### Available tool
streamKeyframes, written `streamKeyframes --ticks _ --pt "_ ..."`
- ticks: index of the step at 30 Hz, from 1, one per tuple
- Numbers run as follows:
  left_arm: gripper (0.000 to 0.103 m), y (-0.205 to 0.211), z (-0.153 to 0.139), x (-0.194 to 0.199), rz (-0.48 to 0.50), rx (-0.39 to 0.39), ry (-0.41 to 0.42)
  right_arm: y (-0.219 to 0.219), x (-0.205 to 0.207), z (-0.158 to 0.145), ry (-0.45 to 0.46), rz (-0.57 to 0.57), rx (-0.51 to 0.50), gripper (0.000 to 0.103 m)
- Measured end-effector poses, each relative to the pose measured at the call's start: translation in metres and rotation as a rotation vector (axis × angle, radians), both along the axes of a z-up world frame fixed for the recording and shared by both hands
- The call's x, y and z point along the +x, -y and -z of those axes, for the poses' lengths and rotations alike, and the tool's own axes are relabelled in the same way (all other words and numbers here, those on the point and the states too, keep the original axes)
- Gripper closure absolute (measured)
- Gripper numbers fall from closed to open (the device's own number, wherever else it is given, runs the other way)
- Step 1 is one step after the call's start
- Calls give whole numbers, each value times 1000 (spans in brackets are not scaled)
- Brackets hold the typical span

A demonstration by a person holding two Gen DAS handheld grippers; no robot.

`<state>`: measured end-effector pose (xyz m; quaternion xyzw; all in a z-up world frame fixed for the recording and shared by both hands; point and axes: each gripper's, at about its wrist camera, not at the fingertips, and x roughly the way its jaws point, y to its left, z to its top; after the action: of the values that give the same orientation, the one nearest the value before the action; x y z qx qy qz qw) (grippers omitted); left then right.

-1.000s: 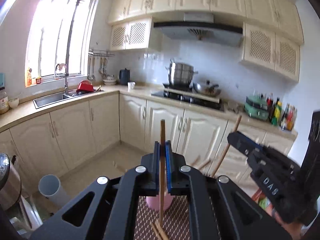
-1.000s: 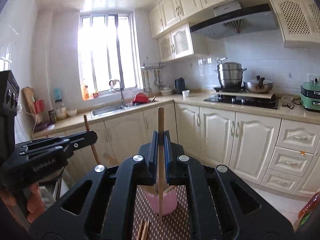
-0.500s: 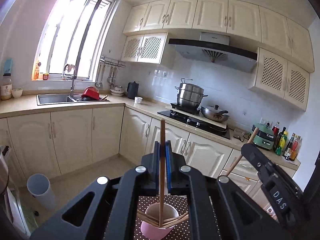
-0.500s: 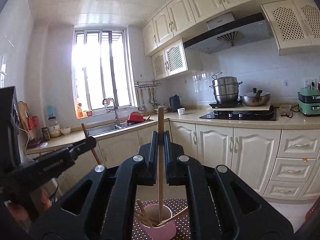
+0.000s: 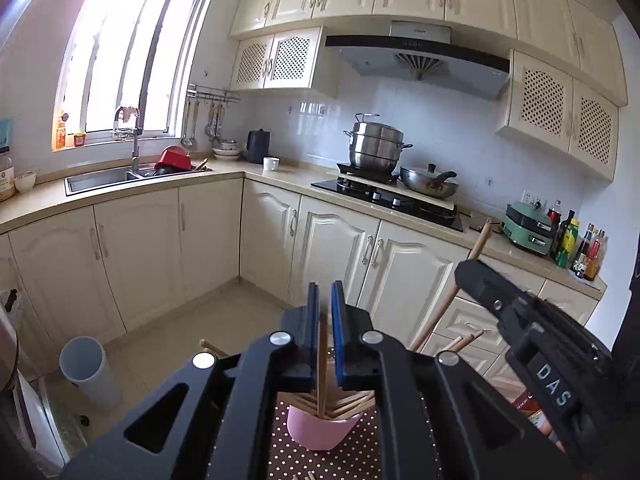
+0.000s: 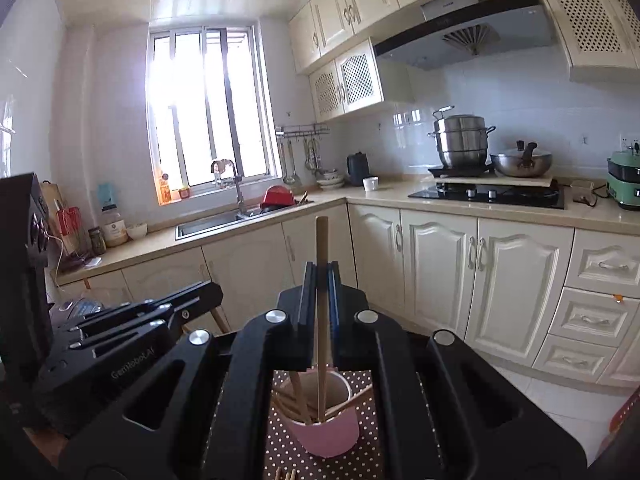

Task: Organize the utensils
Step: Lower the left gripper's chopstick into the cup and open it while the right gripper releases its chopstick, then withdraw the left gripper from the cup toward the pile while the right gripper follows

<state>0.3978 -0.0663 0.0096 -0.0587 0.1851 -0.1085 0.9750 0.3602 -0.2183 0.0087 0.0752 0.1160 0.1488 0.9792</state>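
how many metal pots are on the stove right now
2: a tall stacked steamer pot at the back left of the stove, and a lidded wok pan beside it on the right.

The left black plastic two-finger gripper (image 5: 325,304) has blue pads (image 5: 338,332) lining the inner faces of its fingers, round silver screw heads (image 5: 279,337) just behind them, and triangular cut-outs in the broad arms further back. The right black plastic two-finger gripper (image 6: 321,280) is built the same — blue-edged fingers, four silver screws (image 6: 275,316) in a row behind. Seen from the other camera, each body carries pale lettering: "DAS" on the right one, partly legible "GenRobot" on the left. Skin shows beneath both — blurred.
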Motion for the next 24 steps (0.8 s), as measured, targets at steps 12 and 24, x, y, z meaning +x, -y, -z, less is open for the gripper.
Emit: streamKeyframes --ticks 12,24 --pt "56 -16 -1 -24 -60 27 6 -1 -3 13 -80 -8 -10 96" --pt "51 -31 -7 -57 -96 53 -13 1 -34 -2 -61 18 -24 56"
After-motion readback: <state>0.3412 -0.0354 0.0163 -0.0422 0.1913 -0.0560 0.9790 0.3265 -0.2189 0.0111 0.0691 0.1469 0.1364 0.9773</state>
